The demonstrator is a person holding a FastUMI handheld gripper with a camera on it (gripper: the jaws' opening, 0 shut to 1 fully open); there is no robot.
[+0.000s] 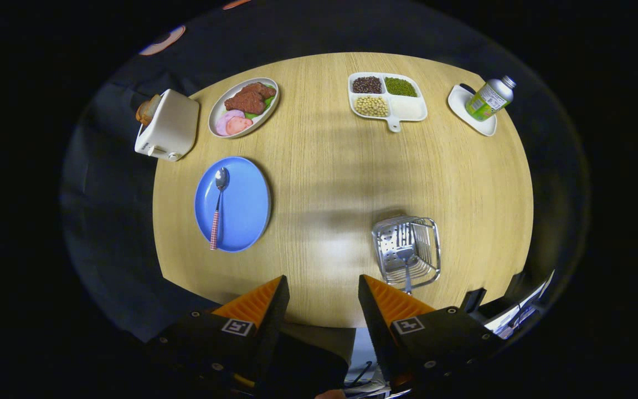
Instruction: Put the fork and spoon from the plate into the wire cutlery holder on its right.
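gripper: claw (pixel 322 285) is hovering high above the near edge of the round light-wood table (pixel 341 166); fingers are standing apart, gripping nothing
spoon: metal spoon with red-checked handle (pixel 217 208) is lying on the round blue plate (pixel 232 203), bowl pointing away, handle end reaching the near rim; well ahead and left of the fingers
fork: silver metal fork (pixel 407 266) is already sitting in the wire cutlery holder (pixel 407 252), tines down, handle sticking out toward the gripper
progress: fork looking done; spoon waiting
handling: spoon is looking light, stiff, slippery on glazed plate; lying flat, so likely sliding if pushed; best grip seems across the checked handle mid-length, where it is looking less slick than the bowl
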